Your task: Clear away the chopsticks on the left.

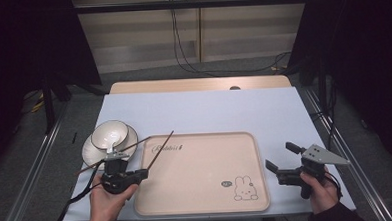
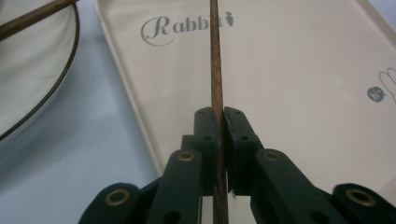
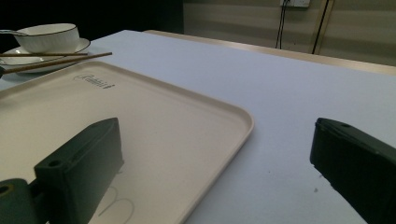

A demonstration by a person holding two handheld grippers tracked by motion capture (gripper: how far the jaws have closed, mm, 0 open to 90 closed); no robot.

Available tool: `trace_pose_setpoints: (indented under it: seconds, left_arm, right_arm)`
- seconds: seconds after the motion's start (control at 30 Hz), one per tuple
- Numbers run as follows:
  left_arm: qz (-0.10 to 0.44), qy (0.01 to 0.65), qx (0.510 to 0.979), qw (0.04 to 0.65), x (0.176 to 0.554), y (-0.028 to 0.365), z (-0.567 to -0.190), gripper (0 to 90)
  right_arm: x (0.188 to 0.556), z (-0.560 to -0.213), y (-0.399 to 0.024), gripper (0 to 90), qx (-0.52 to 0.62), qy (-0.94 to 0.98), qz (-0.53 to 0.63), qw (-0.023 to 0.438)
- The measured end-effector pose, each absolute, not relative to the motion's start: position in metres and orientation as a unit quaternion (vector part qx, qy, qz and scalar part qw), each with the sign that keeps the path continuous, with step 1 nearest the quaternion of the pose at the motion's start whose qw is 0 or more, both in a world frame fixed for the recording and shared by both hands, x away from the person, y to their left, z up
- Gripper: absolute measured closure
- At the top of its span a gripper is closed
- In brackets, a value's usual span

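From above the near edge we look forward and down across the whole table point(image 1: 199, 110). Both gripper views sit low and close, sharing with it the tray point(image 2: 299, 70) and chopstick point(image 3: 60, 60).

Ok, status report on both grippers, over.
Left gripper shut on chopstick, over the tray. Right gripper open, empty. Second chopstick across the saucer.

Table point(image 1: 204, 110), pale blue-white top, wood edge showing at 12 o'clock. Beige tray point(image 1: 203, 203) lies flat toward 6 o'clock, rabbit print in its 4 o'clock corner. White saucer point(image 1: 88, 154) at 9 o'clock, just beside tray's corner.
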State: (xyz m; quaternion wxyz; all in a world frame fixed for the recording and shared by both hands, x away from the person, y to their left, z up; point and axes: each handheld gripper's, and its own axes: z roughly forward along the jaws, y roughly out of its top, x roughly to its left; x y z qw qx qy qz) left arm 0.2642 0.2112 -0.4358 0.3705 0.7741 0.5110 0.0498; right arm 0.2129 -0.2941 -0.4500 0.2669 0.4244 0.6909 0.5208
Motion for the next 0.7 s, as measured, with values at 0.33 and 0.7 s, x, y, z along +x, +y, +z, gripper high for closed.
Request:
trace_pose_setpoints:
  seconds: [0.33,0.7]
  left_arm:
    - [0.052,0.527,0.780,0.333,0.265,0.199,-0.452,84.5]
    - [0.046,0.544,0.776,0.315,0.268,0.194,-0.460,83.9]
  right_arm:
    - [0.213,-0.450,-0.294,2.2,0.425,0.690,0.522,0.267]
    - [0.213,-0.450,-0.294,2.2,0.424,0.690,0.522,0.266]
